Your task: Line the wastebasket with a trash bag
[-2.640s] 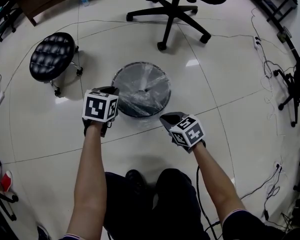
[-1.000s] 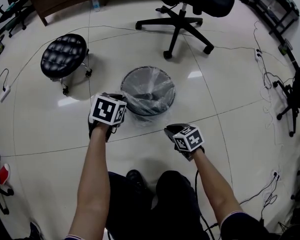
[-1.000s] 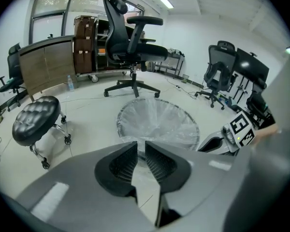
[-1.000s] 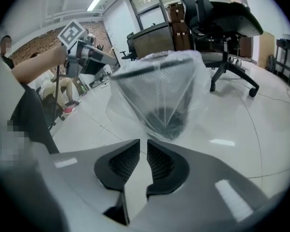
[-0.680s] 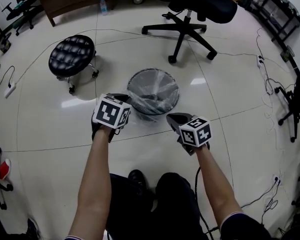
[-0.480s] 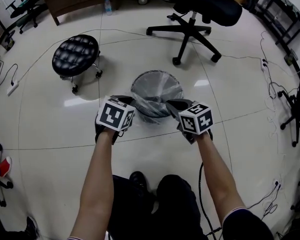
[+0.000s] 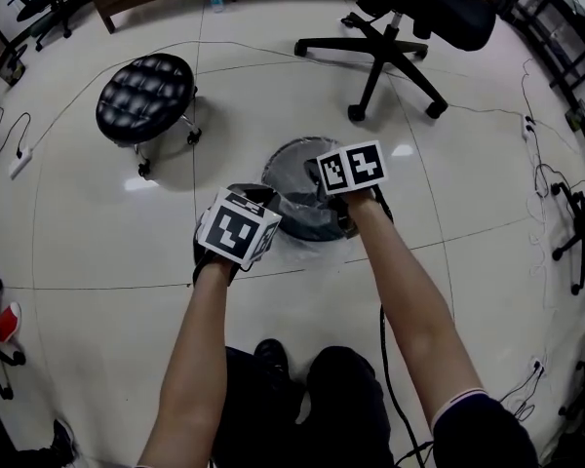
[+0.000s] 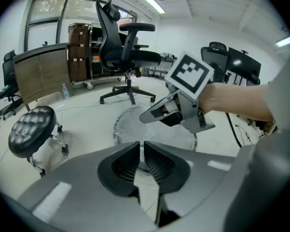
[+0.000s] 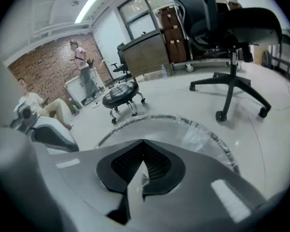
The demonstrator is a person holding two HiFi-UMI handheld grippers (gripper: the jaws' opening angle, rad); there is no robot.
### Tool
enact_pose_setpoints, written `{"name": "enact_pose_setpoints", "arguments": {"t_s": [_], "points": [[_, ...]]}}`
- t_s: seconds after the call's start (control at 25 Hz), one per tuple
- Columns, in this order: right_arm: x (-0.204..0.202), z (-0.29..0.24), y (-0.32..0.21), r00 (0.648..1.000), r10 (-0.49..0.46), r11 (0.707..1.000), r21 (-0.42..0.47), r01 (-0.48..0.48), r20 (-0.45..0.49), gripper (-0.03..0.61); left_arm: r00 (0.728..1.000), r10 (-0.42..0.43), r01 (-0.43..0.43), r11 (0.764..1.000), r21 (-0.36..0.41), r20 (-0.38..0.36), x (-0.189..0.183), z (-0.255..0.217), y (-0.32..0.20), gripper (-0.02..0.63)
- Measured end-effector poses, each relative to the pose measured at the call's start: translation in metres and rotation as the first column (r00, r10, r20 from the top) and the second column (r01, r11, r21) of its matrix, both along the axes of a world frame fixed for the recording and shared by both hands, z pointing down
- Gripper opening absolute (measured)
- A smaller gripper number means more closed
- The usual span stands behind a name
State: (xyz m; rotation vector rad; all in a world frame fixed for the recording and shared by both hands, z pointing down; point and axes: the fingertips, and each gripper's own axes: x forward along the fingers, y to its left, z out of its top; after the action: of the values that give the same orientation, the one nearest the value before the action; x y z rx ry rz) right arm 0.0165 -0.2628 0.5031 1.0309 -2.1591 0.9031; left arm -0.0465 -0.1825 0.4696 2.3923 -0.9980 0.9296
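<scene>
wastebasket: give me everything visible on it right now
The wastebasket is round and dark-walled, upright on the glossy white floor. A clear trash bag lines it, crinkled film folded over the rim. The shut right gripper hangs over its mouth; the left gripper, jaws just closed further, sits at the near rim, whether pinching film is unclear.

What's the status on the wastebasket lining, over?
Left hand-held gripper just narrowed to a slit at the near rim, grip unclear; right hand-held gripper shut over the round dark wastebasket. Clear plastic trash bag drapes its rim. Nothing blocking.
</scene>
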Motion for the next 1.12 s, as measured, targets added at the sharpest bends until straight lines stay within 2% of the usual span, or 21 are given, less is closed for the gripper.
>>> {"name": "enact_pose_setpoints", "arguments": {"t_s": [0.12,0.2,0.52,0.72,1.12], "points": [[-0.004,0.027,-0.008,0.999,0.043,0.995,-0.095,-0.043,-0.007,0.002,1.0,0.003,-0.003,1.0,-0.008,-0.011,-0.001,0.001,-0.002,0.037],[-0.006,0.042,-0.01,0.998,0.055,0.992,-0.113,-0.058,-0.029,0.002,1.0,0.0,0.0,1.0,-0.005,-0.02,-0.002,0.001,-0.005,0.037],[-0.011,0.077,-0.019,0.993,0.075,0.996,-0.051,-0.08,-0.089,0.002,1.0,-0.008,0.008,1.0,0.013,-0.019,-0.003,0.005,-0.015,0.037],[-0.015,0.092,-0.018,0.995,0.079,0.997,-0.003,-0.08,-0.065,0.002,1.0,-0.002,0.002,1.0,0.009,-0.022,0.0,0.008,-0.016,0.037],[-0.016,0.114,-0.018,0.996,0.077,0.997,-0.005,-0.077,-0.047,0.002,0.999,-0.016,0.016,1.0,0.013,-0.03,0.0,0.008,-0.022,0.037]]}}
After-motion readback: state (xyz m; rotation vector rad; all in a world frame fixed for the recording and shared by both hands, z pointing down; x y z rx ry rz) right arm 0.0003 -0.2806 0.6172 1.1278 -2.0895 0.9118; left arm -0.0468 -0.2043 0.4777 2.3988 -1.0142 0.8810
